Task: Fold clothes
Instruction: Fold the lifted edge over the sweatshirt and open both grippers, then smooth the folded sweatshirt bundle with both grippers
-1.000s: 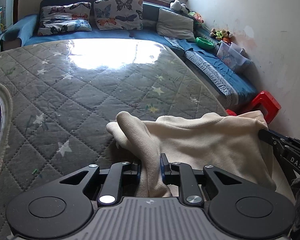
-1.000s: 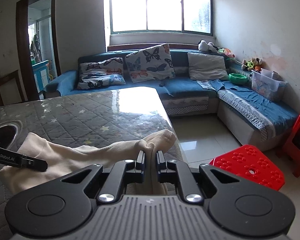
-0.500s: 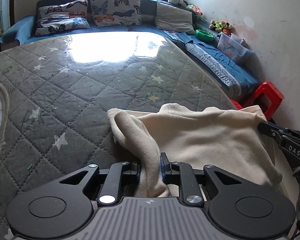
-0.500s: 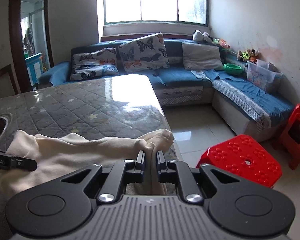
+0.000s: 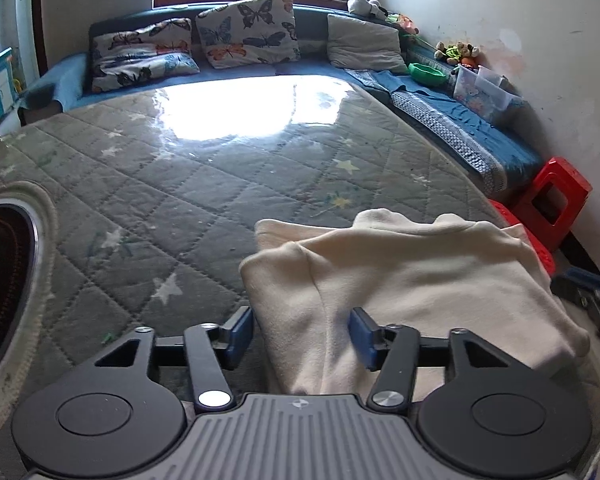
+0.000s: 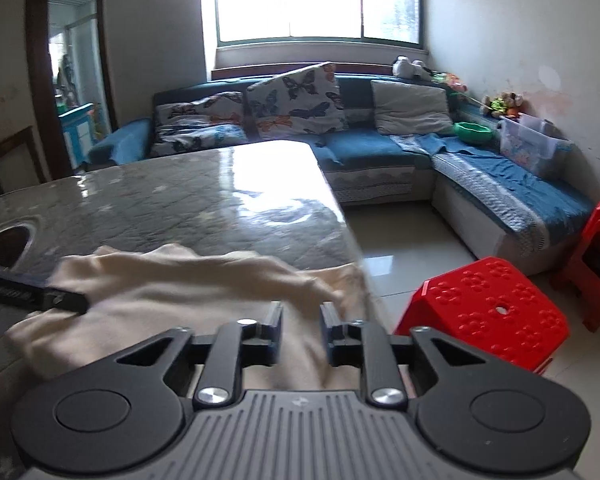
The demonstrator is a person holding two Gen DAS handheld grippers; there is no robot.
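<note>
A cream fleece garment [image 5: 412, 276] lies folded on the grey quilted table cover [image 5: 204, 196], near the table's right front corner. My left gripper [image 5: 300, 330] is open, and the cloth's near edge lies loose between its blue pads. In the right wrist view the same cream garment [image 6: 180, 292] spreads to the table's right edge. My right gripper [image 6: 300, 330] is open over the cloth's near right corner. The other gripper's dark fingers [image 6: 32, 292] rest at the cloth's left side.
A round dark inset with a pale rim [image 5: 4, 280] sits in the table at the left. Red plastic stools [image 6: 488, 312] stand on the tiled floor just right of the table. A blue corner sofa with butterfly cushions [image 5: 244, 32] lines the far wall.
Both grippers have opened and let go of the cream garment, which has dropped flat onto the table. Both have drawn back slightly.
</note>
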